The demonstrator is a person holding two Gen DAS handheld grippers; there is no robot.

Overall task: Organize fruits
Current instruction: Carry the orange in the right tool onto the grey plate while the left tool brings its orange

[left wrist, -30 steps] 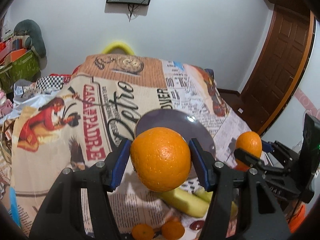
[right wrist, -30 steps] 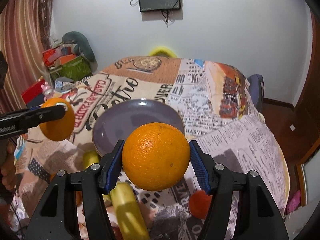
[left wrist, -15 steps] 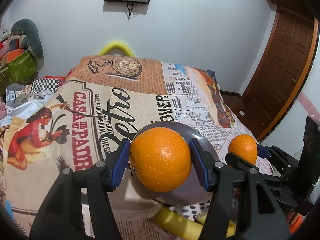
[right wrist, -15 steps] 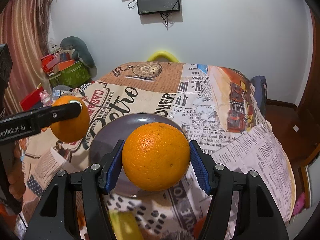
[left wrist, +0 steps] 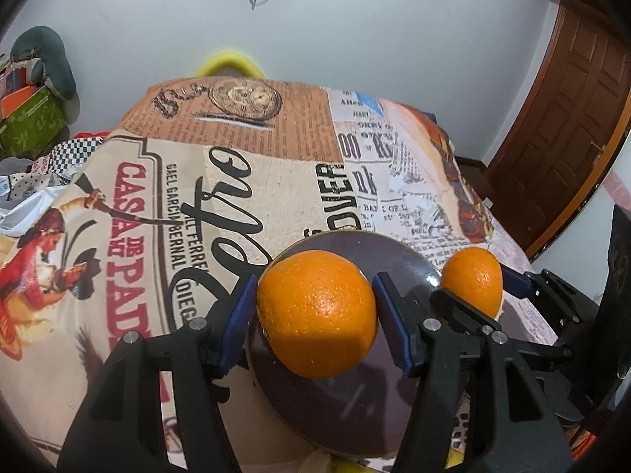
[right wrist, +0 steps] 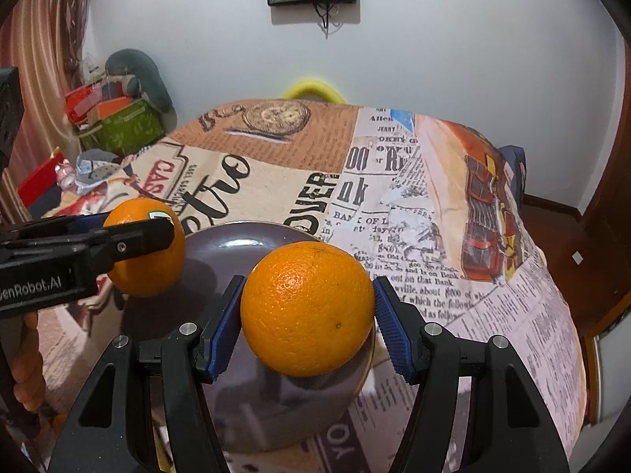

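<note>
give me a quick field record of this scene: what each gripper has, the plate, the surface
left gripper: shut on an orange, held above the plate
right gripper: shut on a second orange, also above the plate
plate: dark purple, round, nothing on it yet
surface: table under a printed newspaper-style cloth
gripper layout: side by side, both pointing down toward the plate
task stage: both oranges still gripped, neither set down

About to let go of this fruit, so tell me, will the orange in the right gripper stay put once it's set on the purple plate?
Probably not perfectly: the orange is round, so it may roll. The plate looks smooth and shallow, with only a low rim to stop it.
</note>
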